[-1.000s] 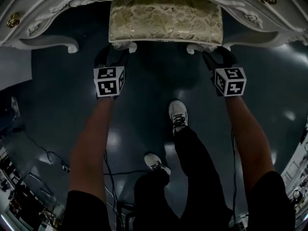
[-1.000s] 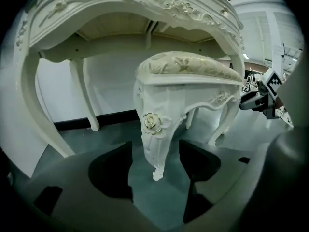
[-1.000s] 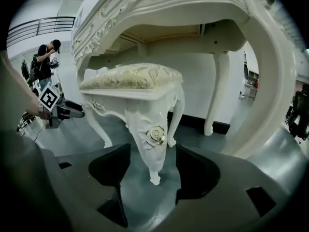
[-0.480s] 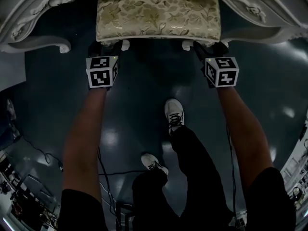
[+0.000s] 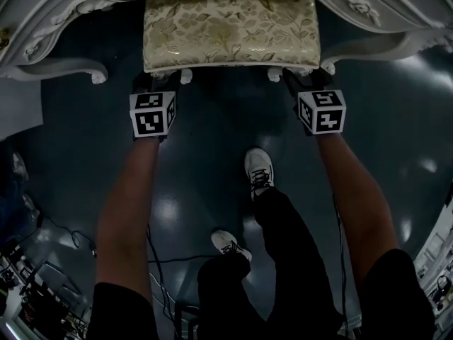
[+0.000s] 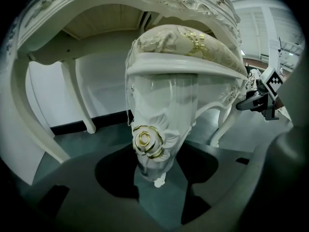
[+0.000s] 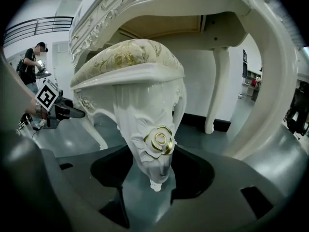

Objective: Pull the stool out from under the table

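Observation:
The stool (image 5: 230,23) has a gold-patterned cushion and white carved legs, and stands partly under the ornate white table (image 5: 49,41). My left gripper (image 5: 161,83) is at its front left leg and my right gripper (image 5: 303,82) at its front right leg. In the left gripper view the leg with its gold rose (image 6: 152,146) fills the gap between the jaws of the left gripper (image 6: 154,175). In the right gripper view the other rose leg (image 7: 158,144) sits the same way in the right gripper (image 7: 154,180). Both grippers look shut on their legs.
The table's curved legs (image 6: 77,98) (image 7: 217,86) stand behind and beside the stool. My white shoes (image 5: 260,168) are on the dark glossy floor behind the grippers. A cable (image 5: 159,257) trails there. A person (image 7: 31,59) stands far off at the left.
Both grippers moved forward from a short way in front of the stool up to its two front legs, and now sit around them.

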### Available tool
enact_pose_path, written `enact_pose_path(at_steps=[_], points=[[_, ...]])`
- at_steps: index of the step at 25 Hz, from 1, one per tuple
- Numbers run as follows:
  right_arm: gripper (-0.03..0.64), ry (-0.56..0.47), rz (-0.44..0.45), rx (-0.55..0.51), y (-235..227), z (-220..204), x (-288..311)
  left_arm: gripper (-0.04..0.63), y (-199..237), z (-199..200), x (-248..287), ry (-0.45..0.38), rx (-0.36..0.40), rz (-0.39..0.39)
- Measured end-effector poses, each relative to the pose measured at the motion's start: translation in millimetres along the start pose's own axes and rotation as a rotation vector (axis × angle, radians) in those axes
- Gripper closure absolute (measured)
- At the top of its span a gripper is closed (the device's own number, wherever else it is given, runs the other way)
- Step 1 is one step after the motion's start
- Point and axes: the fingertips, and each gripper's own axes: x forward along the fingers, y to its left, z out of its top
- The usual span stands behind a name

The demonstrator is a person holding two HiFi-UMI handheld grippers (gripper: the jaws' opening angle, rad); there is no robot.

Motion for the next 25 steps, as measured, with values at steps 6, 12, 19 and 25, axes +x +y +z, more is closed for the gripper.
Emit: enact_pose_path(at_steps=[6, 12, 19, 25], points=[[0.348, 0.04, -0.008, -0.009, -2, 0, -2, 0.339, -3, -4, 3, 0.045, -0.025, -0.02], [0.35, 0.112, -0.009, -0.027, -5, -8, -1, 0.34, -12, -19, 10, 0.096, -0.065, -0.048], [0.35, 0.155, -0.005, -0.045, -7, -4, -11, 0.341, -18, -19, 1, 0.128, -0.078, -0.058], [0.351, 0.211, -0.01, -0.041, -4, -6, -16, 0.341, -20, -22, -2, 0.162, -0.082, -0.077]])
